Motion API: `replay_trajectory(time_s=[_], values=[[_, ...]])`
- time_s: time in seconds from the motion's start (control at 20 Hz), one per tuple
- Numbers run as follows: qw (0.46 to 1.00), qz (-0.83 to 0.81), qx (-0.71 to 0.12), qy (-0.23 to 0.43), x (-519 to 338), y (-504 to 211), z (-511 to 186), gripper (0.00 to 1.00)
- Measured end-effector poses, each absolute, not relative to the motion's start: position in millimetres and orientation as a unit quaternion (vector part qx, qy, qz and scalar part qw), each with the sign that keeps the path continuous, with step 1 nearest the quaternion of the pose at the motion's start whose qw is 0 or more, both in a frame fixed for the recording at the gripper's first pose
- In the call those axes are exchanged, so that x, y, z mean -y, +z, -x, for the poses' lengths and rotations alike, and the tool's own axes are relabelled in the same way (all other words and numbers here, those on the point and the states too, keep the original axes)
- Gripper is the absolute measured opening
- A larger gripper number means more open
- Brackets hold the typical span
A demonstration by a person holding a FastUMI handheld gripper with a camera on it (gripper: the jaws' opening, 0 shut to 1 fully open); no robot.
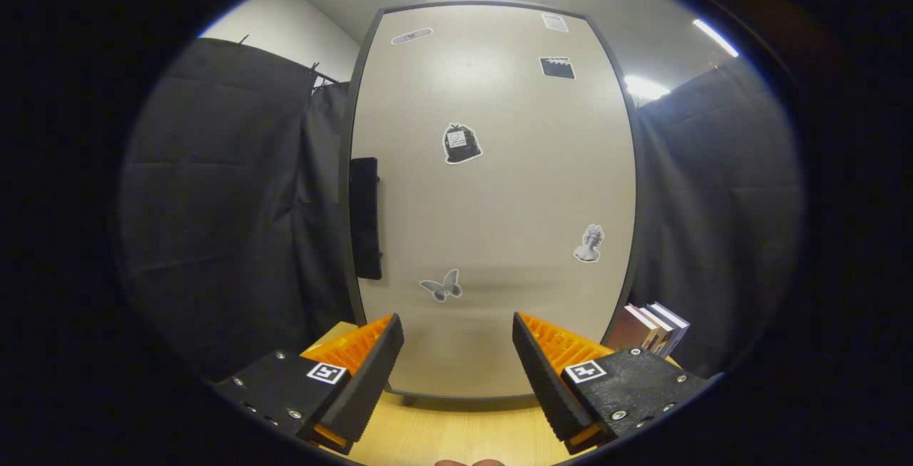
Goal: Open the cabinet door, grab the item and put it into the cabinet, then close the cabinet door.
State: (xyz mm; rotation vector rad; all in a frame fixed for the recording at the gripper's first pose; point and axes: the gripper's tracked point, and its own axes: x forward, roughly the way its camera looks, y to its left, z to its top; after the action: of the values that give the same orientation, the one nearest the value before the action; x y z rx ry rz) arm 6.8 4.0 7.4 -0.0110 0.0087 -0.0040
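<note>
A tall beige cabinet door (499, 188) with a dark frame stands shut straight ahead of me, dotted with small stickers. Its black handle (366, 218) runs upright along the door's left edge. My gripper (458, 352) is open, its two fingers spread wide just short of the door's lower part, with nothing between them. A few books (653, 328) stand upright to the right of the cabinet, beyond my right finger.
The cabinet rests on a light wooden tabletop (456, 430) under my fingers. Black cloth walls (228, 216) hang on both sides of the cabinet. A bit of a hand (467, 462) shows below the fingers.
</note>
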Motion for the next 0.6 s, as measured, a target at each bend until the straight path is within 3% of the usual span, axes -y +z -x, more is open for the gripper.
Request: replay_trajectory(time_s=[0.6], values=[[1.000, 0.012, -0.007, -0.013, -11, 18, -26, 0.95]])
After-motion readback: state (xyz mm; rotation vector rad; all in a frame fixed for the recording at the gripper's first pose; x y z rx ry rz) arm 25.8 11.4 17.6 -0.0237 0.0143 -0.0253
